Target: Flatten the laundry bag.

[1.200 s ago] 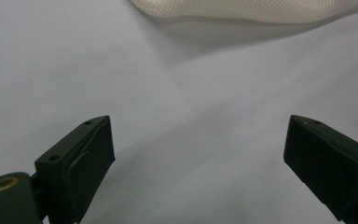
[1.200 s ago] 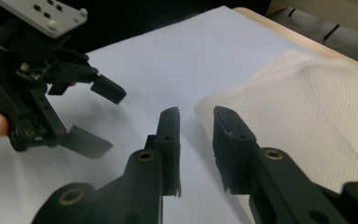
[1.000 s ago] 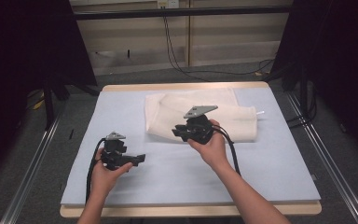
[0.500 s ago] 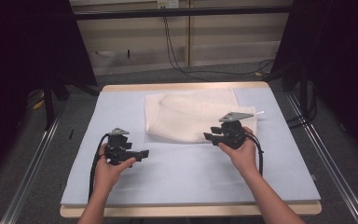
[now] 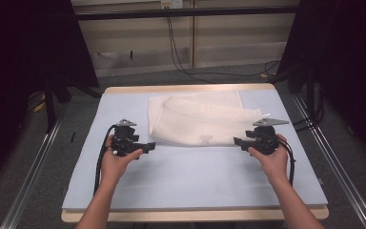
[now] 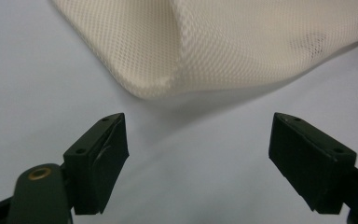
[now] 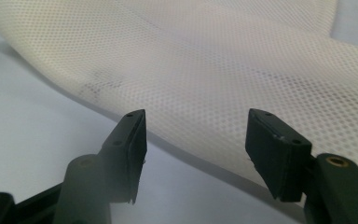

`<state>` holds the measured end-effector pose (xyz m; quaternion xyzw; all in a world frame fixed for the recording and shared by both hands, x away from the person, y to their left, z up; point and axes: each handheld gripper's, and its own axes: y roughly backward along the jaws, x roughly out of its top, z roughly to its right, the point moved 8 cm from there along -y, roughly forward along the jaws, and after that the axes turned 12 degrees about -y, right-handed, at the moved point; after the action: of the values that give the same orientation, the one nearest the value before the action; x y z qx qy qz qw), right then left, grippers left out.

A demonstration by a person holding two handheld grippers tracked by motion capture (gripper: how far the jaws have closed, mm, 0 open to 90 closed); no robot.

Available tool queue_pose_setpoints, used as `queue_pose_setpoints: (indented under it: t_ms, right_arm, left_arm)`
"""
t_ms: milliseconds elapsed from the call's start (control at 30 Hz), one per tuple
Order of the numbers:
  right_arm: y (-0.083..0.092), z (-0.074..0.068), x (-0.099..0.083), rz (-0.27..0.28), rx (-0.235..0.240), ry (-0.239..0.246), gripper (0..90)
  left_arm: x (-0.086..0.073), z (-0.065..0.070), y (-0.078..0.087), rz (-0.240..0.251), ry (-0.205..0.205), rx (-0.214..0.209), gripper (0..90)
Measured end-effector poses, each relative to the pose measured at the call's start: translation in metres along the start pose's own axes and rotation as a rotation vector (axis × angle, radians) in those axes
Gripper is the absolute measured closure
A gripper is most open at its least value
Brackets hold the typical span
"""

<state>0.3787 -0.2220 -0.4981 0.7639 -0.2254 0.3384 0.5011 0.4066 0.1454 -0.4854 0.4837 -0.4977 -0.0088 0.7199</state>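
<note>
Small dark mark near the near edge of the cream mesh cloth [image 5: 200,119] is too blurred to read in either gripper view; the person's arms are cut off at the near frame edge in the high view, and the surroundings beyond the table are dark. Cloth lies folded over on the far middle of the pale blue mat [image 5: 186,176], which covers the table [image 5: 124,89]. Left gripper [image 5: 148,146] sits just near and left of the cloth's near-left corner, jaws pointing right toward it; in the left gripper view the jaws stand wide apart with only bare mat between them, the rounded cloth corner [image 6: 168,79] a little beyond the tips, not touched. They have just been closing slightly. Right gripper [image 5: 237,142] sits at the cloth's near-right edge, jaws pointing left; in the right gripper view [image 7: 196,135] they stand apart, having just been opening, nothing pinched, the cloth edge running just past the tips. No containers on the table.
</note>
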Motion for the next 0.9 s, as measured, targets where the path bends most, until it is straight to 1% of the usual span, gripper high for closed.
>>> queue_pose_setpoints:
  t_ms: [33, 67, 100, 133, 167, 200, 233, 267, 333, 367, 433, 467, 500, 533, 567, 600, 633, 667, 700, 733, 767, 800, 833, 867, 900]
  right_arm:
    - [0.001, 0.003, 0.0, -0.001, -0.006, -0.011, 37.4]
    - [0.002, 0.007, -0.001, 0.0, -0.009, -0.015, 37.1]
    - [0.002, 0.007, -0.001, 0.0, -0.009, -0.015, 37.1]
    - [0.004, 0.015, 0.0, 0.003, -0.023, -0.029, 35.7]
    - [0.005, 0.017, 0.0, 0.002, -0.026, -0.034, 35.3]
    - [0.005, 0.02, 0.0, 0.0, -0.03, -0.035, 35.1]
    - [0.005, 0.022, 0.0, -0.005, -0.033, -0.036, 35.1]
    - [0.006, 0.025, 0.002, 0.0, -0.036, -0.037, 35.0]
    - [0.007, 0.029, 0.004, 0.005, -0.049, -0.042, 34.3]
    - [0.008, 0.032, 0.005, 0.012, -0.048, -0.044, 34.2]
    - [0.008, 0.034, 0.007, 0.014, -0.053, -0.048, 33.7]
    - [0.009, 0.038, 0.009, 0.014, -0.058, -0.054, 33.2]
    - [0.011, 0.041, 0.01, 0.019, -0.069, -0.06, 33.0]
    - [0.011, 0.043, 0.011, 0.025, -0.072, -0.061, 33.0]
    - [0.012, 0.046, 0.012, 0.028, -0.079, -0.068, 32.9]
    - [0.013, 0.05, 0.014, 0.031, -0.09, -0.068, 32.7]
    - [0.013, 0.053, 0.015, 0.036, -0.096, -0.077, 32.8]
    - [0.014, 0.056, 0.015, 0.036, -0.097, -0.084, 32.8]
    - [0.014, 0.058, 0.016, 0.035, -0.097, -0.09, 32.7]
    - [0.014, 0.061, 0.017, 0.036, -0.103, -0.091, 32.8]
    - [0.013, 0.064, 0.017, 0.036, -0.105, -0.091, 33.1]
    - [0.013, 0.066, 0.017, 0.027, -0.113, -0.093, 33.4]
    - [0.013, 0.066, 0.017, 0.027, -0.113, -0.093, 33.4]
    - [0.012, 0.071, 0.019, 0.025, -0.117, -0.107, 33.6]
    - [0.011, 0.074, 0.02, 0.021, -0.122, -0.103, 33.6]
  left_arm:
    - [0.005, 0.001, -0.001, 0.019, 0.028, 0.003, 19.5]
    - [0.009, 0.0, -0.002, 0.019, 0.031, -0.003, 19.8]
    - [0.009, 0.0, -0.002, 0.019, 0.031, -0.003, 19.9]
    - [0.015, -0.003, -0.002, 0.015, 0.015, -0.004, 20.1]
    - [0.019, -0.003, -0.003, 0.031, 0.035, -0.003, 20.5]
    - [0.02, -0.005, -0.004, 0.017, 0.025, -0.003, 20.5]
    - [0.022, -0.005, -0.006, 0.014, 0.037, -0.004, 20.6]
    - [0.023, -0.006, -0.008, 0.007, 0.027, -0.002, 20.8]
    - [0.027, -0.007, -0.012, 0.007, 0.023, -0.007, 21.1]
    - [0.029, -0.008, -0.013, 0.012, 0.02, -0.011, 22.3]
    - [0.031, -0.008, -0.015, 0.014, 0.026, -0.008, 23.5]
    - [0.034, -0.008, -0.021, 0.007, 0.03, -0.003, 24.2]
    - [0.035, -0.008, -0.023, -0.009, 0.013, -0.008, 25.2]
    - [0.038, -0.007, -0.026, -0.003, 0.02, -0.008, 26.2]
    - [0.04, -0.008, -0.027, -0.01, 0.005, -0.01, 28.2]
    - [0.042, -0.008, -0.029, -0.01, 0.005, -0.02, 30.0]
    - [0.042, -0.008, -0.029, -0.01, 0.005, -0.02, 30.5]
    - [0.044, -0.01, -0.034, -0.034, 0.002, -0.009, 31.5]
    - [0.047, -0.01, -0.037, -0.033, 0.012, -0.011, 35.1]
    - [0.048, -0.01, -0.039, -0.048, -0.001, -0.019, 36.3]
    - [0.049, -0.01, -0.041, -0.048, -0.001, -0.019, 38.0]
    - [0.051, -0.01, -0.043, -0.047, 0.002, -0.022, 42.4]
    - [0.051, -0.01, -0.043, -0.047, 0.002, -0.022, 44.7]
    - [0.053, -0.011, -0.049, -0.052, 0.018, -0.014, 46.6]
    - [0.053, -0.011, -0.051, -0.057, 0.024, -0.011, 47.8]
